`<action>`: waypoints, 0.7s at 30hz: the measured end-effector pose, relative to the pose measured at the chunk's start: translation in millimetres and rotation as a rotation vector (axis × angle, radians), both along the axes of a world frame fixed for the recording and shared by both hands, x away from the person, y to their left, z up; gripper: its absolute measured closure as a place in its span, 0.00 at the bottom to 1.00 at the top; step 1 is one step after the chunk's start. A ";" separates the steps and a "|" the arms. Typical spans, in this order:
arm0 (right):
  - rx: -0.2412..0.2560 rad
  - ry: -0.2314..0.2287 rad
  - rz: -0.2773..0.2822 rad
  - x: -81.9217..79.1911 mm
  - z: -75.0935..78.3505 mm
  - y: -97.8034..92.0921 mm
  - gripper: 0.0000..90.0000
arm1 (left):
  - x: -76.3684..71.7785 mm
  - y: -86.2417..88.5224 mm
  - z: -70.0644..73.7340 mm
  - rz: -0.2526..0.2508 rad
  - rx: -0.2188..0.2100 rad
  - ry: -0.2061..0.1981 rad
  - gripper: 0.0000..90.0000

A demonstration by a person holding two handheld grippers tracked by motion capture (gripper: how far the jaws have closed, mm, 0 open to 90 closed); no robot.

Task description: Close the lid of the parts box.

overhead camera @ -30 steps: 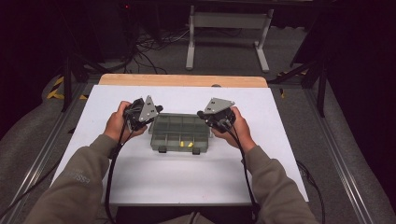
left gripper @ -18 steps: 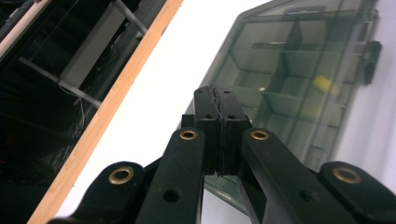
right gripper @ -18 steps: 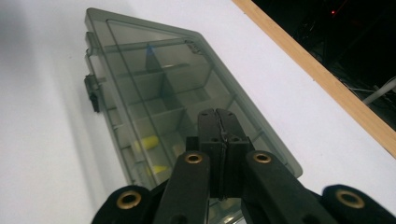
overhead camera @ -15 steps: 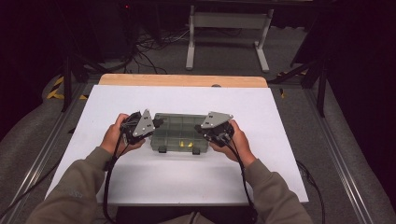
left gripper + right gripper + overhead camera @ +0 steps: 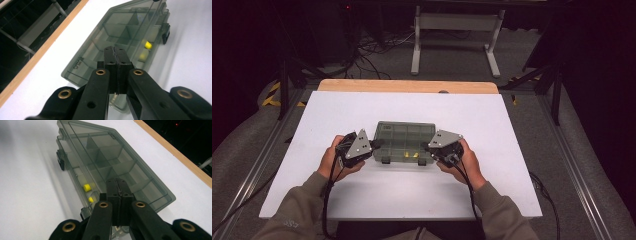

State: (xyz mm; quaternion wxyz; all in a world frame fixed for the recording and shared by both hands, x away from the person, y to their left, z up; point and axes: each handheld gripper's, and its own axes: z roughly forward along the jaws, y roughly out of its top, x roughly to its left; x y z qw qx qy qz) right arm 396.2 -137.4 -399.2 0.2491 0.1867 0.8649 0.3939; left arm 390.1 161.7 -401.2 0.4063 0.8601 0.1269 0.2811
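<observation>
My left gripper point(image 5: 373, 145) and right gripper point(image 5: 428, 146), fingers pressed shut and empty, flank the closed clear box point(image 5: 405, 141) mid-table point(image 5: 512, 125); I judge I'm positioning it, and next must reach its front latches point(image 5: 385, 160).

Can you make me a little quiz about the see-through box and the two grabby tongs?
1. True or false: the lid of the compartment box is closed.
2. What colour are the small pieces inside the box?
A) red B) yellow C) blue
3. Fill in the missing word: the left tongs and the right tongs both have their jaws ____.

Key:
1. True. The clear lid lies flat over the dividers, and the dark latches sit on the front edge.
2. B. They are yellow and lie in the compartments along the latch side.
3. Shut. Each pair is pressed together, one at each end of the box on the white table.
</observation>
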 end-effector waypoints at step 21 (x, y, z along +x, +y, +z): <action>0.077 0.032 -0.069 3.4 -15.9 -14.8 0.99 | 3.2 4.9 -24.7 0.051 -0.057 0.065 1.00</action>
